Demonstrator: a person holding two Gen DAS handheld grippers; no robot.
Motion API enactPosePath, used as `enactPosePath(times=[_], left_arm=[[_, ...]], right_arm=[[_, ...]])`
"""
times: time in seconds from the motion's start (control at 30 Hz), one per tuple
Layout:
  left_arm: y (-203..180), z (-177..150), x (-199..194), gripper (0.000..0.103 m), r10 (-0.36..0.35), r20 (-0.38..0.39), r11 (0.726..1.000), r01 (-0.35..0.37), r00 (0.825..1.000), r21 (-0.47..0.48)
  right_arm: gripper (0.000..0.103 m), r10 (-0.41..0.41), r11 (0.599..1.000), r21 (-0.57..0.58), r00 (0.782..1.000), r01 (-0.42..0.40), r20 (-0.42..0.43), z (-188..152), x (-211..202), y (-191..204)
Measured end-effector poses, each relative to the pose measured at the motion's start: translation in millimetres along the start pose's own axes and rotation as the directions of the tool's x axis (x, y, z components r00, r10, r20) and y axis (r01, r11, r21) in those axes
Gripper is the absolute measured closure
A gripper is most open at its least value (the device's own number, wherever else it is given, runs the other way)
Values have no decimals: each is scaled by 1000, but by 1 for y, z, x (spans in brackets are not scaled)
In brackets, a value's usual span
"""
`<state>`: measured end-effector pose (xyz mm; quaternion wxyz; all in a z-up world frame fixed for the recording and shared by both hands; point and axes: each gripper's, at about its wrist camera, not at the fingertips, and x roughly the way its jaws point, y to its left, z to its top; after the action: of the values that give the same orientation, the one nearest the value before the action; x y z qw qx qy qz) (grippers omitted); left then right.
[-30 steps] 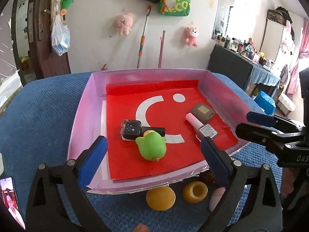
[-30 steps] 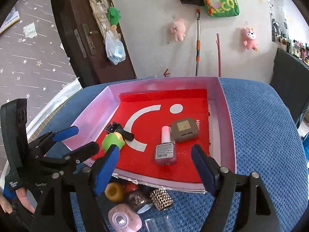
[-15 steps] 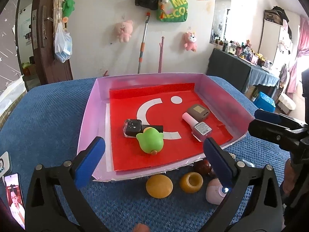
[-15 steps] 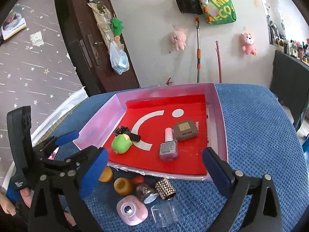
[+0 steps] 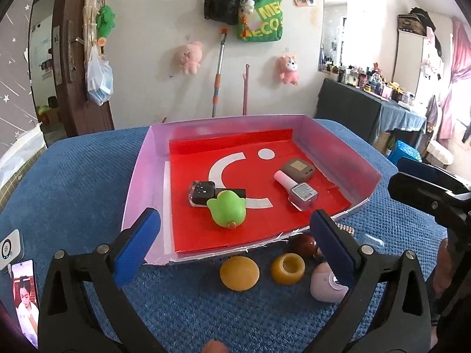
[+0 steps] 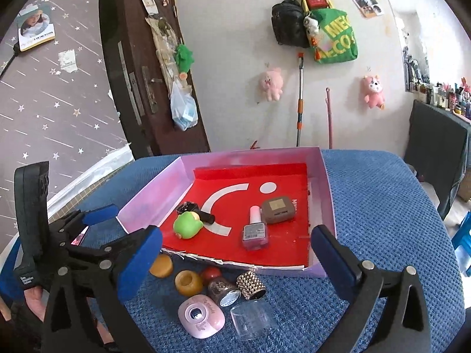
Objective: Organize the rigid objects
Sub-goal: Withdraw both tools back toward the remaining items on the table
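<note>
Right gripper [image 6: 235, 253] jaws just been opening, now wide, empty. Left gripper [image 5: 232, 245] jaws open, empty. Nail polish bottle [image 6: 255, 231] in tray [image 6: 328, 206], beyond jaws. Loose clutter below jaws: amber ring [image 6: 188, 282], pink case [image 6: 201, 314]. Risk: round pieces roll off when nudged.

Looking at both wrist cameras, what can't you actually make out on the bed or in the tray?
- Left wrist view: the studded cylinder and clear cup are mostly hidden behind the left gripper finger.
- Right wrist view: the black bottle sits partly behind the green toy.
- Both views: nail polish bottle label print is too small to read.
- Left wrist view: the phone is cut by the edge.
</note>
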<state>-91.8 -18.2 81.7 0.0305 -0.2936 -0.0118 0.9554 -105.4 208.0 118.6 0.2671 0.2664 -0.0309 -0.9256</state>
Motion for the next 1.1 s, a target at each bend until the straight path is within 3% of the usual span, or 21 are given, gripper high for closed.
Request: enactPosePath(times=[0.57, 0.67, 0.87, 1.1], left_arm=[[-10, -25, -6, 0, -21, -44, 1000, 21, 999, 11], [-8, -29, -4, 0, -50, -65, 999, 50, 997, -4], [1, -39, 5, 0, -51, -103, 997, 44, 993, -64], [-1, -47, 9, 6, -49, -115, 998, 43, 992, -48]], right_arm=[[0, -51, 999, 9, 999, 51, -19, -29, -12, -6], [0, -53, 998, 18, 998, 54, -30, -35, -14, -10], [13, -74, 997, 19, 995, 75, -67, -47, -13, -15], [26, -96, 995, -2, 989, 96, -111, -60, -5, -18]])
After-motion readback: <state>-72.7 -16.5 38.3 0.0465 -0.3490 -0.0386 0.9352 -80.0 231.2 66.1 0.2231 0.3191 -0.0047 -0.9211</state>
